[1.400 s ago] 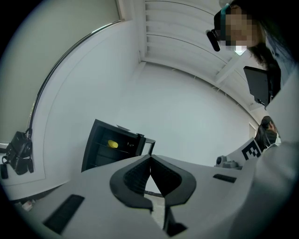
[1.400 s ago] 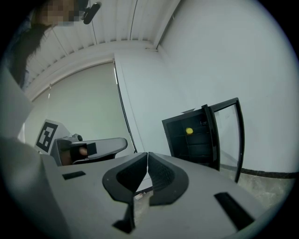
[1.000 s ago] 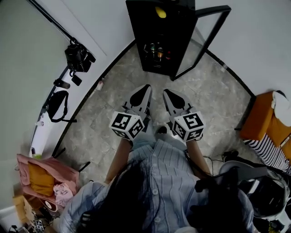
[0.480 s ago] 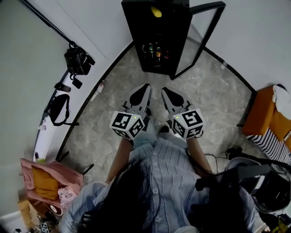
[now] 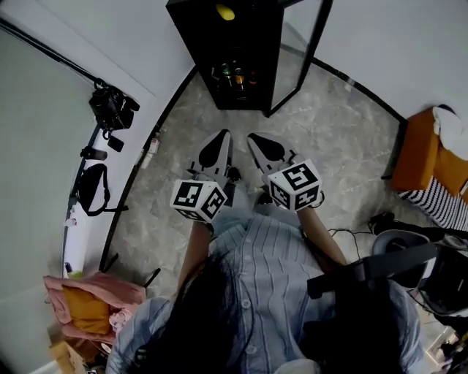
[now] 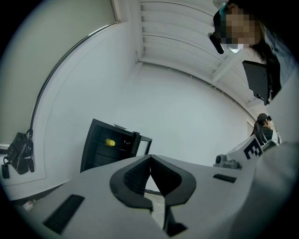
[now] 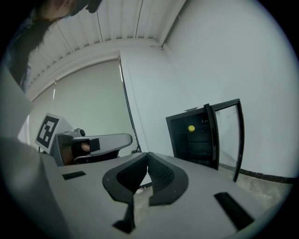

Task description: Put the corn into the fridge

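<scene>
- Head view: a black upright fridge (image 5: pixel 186 29) stands against the white wall with its glass-paned, black-framed door (image 5: pixel 296 51) swung open to the right.
- A small yellow corn (image 5: pixel 225 12) lies on the top shelf, near the middle between the side walls and inside the front edge. In this position the closing door would probably clear it.
- Several small bottles (image 5: pixel 232 75) occupy a lower shelf. The corn has a shelf level of its own and touches none of them.
- The left gripper (image 5: pixel 219 142) and the right gripper (image 5: pixel 259 144) are held side by side in front of the person's striped shirt. They are well apart from the fridge and point towards its opening.
- Left gripper view: the jaws of the left gripper (image 6: pixel 150 161) are clenched tip to tip with nothing between the ribbed pads. The corn (image 6: pixel 110 142) shows far off inside the cabinet.
- Right gripper view: the jaws of the right gripper (image 7: pixel 147 156) are also pressed together and empty. The corn (image 7: pixel 191 128) sits on the upper shelf beyond them.
- Assessment: both tools carry nothing and the corn is seated inside, so the placement appears complete. The near-level, closed posture reads as a neutral rest position.
- The open door is the one remaining item. A closed jaw tip is suited to pushing its frame.
</scene>
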Tool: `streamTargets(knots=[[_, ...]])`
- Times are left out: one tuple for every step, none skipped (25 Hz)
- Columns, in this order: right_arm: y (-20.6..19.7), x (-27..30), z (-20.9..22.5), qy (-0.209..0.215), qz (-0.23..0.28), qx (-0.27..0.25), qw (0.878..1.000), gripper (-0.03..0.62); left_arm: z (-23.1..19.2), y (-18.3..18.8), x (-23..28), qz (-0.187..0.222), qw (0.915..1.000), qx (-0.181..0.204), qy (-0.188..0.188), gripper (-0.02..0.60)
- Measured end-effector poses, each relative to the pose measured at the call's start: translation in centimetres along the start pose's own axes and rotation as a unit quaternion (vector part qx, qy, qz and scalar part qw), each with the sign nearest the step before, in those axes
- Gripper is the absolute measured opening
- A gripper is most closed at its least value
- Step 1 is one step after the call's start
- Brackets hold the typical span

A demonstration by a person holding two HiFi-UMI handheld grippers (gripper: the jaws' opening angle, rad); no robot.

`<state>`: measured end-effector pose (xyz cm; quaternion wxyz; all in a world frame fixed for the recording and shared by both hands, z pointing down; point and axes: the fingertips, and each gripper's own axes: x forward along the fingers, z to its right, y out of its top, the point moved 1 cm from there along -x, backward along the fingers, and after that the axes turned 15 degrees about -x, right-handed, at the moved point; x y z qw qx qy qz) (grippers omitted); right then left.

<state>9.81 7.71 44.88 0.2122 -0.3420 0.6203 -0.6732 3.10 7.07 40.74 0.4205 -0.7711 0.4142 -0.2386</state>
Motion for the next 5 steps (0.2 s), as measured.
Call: streamTargets(knots=[[-0.1, 0.2, 0.0, 0.001, 0.000, -0.001, 1.000, 0.018, -0.2, 0.1, 0.0, 0.002, 1.0000, 0.000, 0.002, 0.008], [-0.1, 0.5, 0.0, 0.004, 0.000, -0.002, 1.000, 0.018, -0.5, 0.3, -0.1, 0.004, 1.0000, 0.001, 0.005, 0.008], [-0.1, 0.9, -0.1, 0.007, 0.000, -0.003, 1.000, 0.018, -0.8, 0.5, -0.2, 0.007, 0.9999, 0.002, 0.008, 0.008], [0.0, 1.2, -0.2, 0.010, 0.000, -0.004, 1.000, 0.018, -1.2, 0.6, -0.3, 0.008, 0.9999, 0.003, 0.013, 0.008], [0.0, 1.6, -0.4, 0.014, 0.000, -0.005, 1.000, 0.018, -1.5, 0.8, -0.5, 0.010, 0.9998, 0.003, 0.017, 0.008]])
